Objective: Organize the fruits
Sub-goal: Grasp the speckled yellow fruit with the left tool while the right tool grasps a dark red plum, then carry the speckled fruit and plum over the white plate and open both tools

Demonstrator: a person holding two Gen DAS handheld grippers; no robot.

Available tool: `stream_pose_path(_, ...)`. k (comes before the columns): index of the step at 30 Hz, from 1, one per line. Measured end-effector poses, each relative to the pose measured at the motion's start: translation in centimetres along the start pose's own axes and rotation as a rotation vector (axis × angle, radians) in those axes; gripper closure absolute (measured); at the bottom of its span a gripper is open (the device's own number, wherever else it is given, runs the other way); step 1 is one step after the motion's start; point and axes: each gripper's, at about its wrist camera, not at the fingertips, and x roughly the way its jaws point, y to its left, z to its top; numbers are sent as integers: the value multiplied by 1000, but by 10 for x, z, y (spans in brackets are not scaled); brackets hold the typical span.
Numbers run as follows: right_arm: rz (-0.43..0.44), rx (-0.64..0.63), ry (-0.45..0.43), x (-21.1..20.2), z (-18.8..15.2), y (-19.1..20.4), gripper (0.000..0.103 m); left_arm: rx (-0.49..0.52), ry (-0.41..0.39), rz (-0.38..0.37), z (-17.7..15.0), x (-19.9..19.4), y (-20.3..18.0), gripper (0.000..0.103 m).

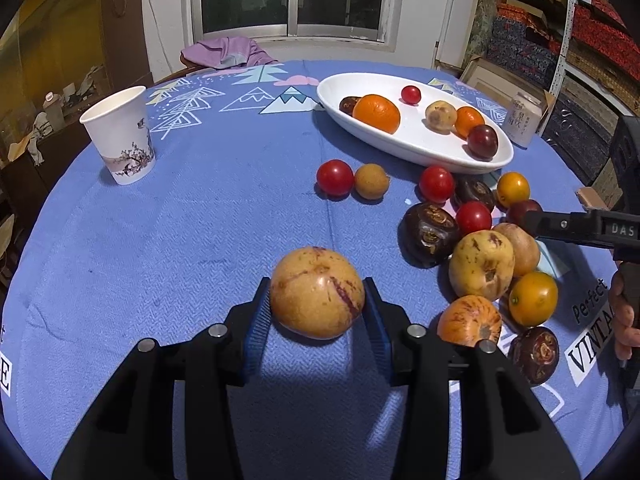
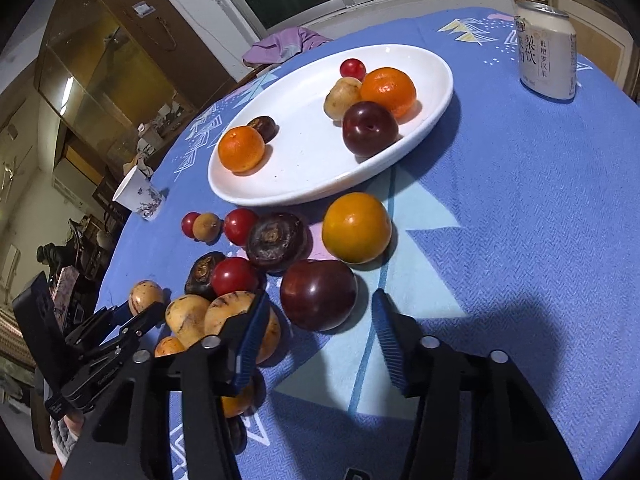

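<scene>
- Pepino melon (image 1: 317,293), tan with purple streaks: sits between the blue pads of my left gripper (image 1: 317,304), both pads touching its sides, so I judge it gripped, ready for carrying to the dish. It is close to the tablecloth (image 1: 200,216); I cannot tell if it is lifted.
- Its long axis runs roughly across the jaws, the scarred end facing up toward the camera.
- Dark plum (image 2: 318,295): lies on the cloth ahead of my right gripper (image 2: 318,322), whose jaws stand part-open with the left pad close beside the plum and the right pad apart; nothing held. Near-round, no clear long axis.
- White oval dish (image 2: 280,196): already holds oranges, a plum and small fruits; its long axis runs away from me.
- Loose fruits: heaped between both grippers, just beside the dish, still unsorted.
- Paper cup (image 1: 120,136) and drink can (image 2: 546,56): well apart from the fruit.
</scene>
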Motion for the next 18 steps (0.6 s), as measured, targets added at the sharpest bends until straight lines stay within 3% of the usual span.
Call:
stream_pose_path(2, 8, -4, 1, 1, 0, 0, 64, -11, 12, -6, 0, 2, 2, 59)
stream_pose_path(10, 10, -15, -21, -3, 0, 4, 65, -41, 3, -20, 2, 3, 7, 59)
stream_pose_path(14, 44, -9, -130, -36, 9, 7, 65, -71, -54, -5, 17, -11, 8, 59)
stream_pose_path(18, 15, -37, -219, -62, 32, 17, 65, -65, -80, 3, 62, -16, -1, 59)
